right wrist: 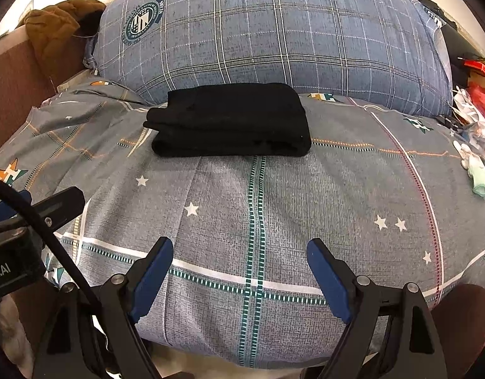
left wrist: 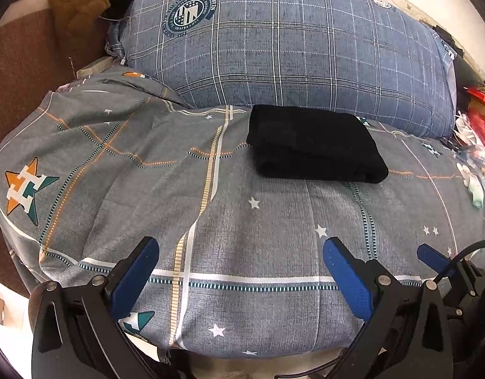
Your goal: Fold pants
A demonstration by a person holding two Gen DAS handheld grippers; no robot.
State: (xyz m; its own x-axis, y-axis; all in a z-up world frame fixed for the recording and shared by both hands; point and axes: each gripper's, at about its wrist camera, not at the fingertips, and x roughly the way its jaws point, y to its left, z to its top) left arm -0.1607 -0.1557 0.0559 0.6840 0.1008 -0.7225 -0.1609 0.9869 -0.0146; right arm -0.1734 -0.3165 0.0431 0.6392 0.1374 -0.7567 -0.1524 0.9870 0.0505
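Both tongs, left point(left wrist: 240, 254) and right point(right wrist: 239, 254), gape empty over bed point(right wrist: 274, 208); pants point(right wrist: 229, 120) folded; pillow point(left wrist: 274, 41) crest reads "STARS".

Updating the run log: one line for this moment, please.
pants: folded, on bed | left gripper: open, empty | right gripper: open, empty | stage: fold looks done

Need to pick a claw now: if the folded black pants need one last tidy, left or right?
Right, probably. The black pants lie nearly straight ahead of the open right claw; from the open left claw they sit off to its right. Neither touches them.
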